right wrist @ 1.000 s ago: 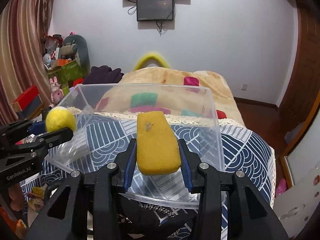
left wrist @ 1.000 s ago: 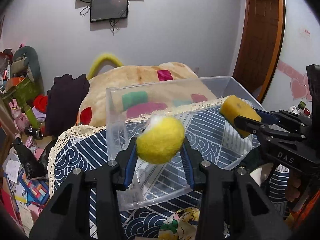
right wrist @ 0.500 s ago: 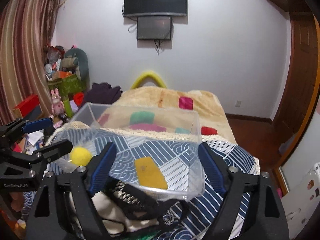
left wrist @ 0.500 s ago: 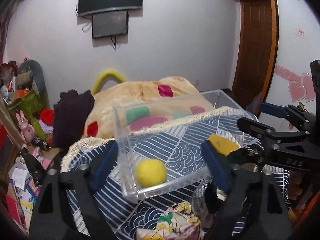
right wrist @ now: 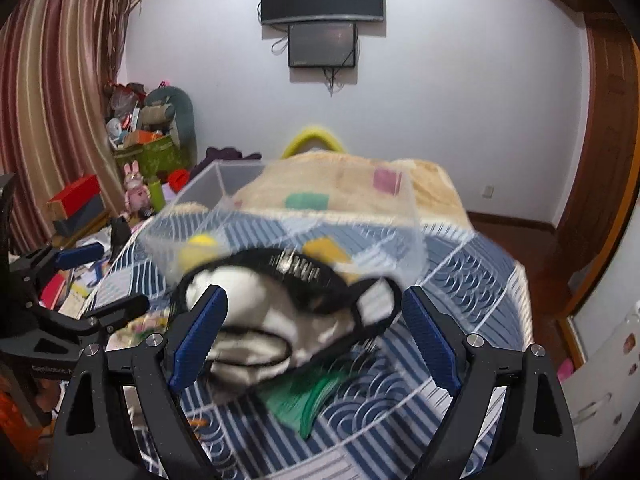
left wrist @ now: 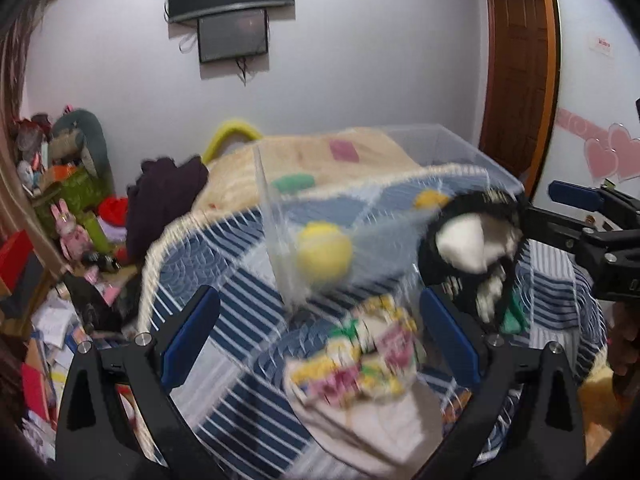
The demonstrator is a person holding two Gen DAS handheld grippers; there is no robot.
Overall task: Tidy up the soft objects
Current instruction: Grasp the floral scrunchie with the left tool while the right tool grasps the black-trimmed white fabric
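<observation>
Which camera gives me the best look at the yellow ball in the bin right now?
The left wrist view. The yellow ball sits near frame centre behind the clear bin wall, blurred but whole. In the right wrist view the ball is smaller, blurred, and partly hidden behind the black-and-white fabric item.

The clear bin [right wrist: 280, 216] stands open-topped on the far part of the bed, so the way in is from above; its near wall blocks a level approach. Inside, the yellow ball [left wrist: 324, 254] fills the left corner and the sponge [right wrist: 326, 250] lies right of it, with bare floor between. A black-and-white garment [right wrist: 280, 312] lies against the near wall, a patterned cloth [left wrist: 360, 364] nearer left, a green cloth [right wrist: 308, 400] near.
</observation>
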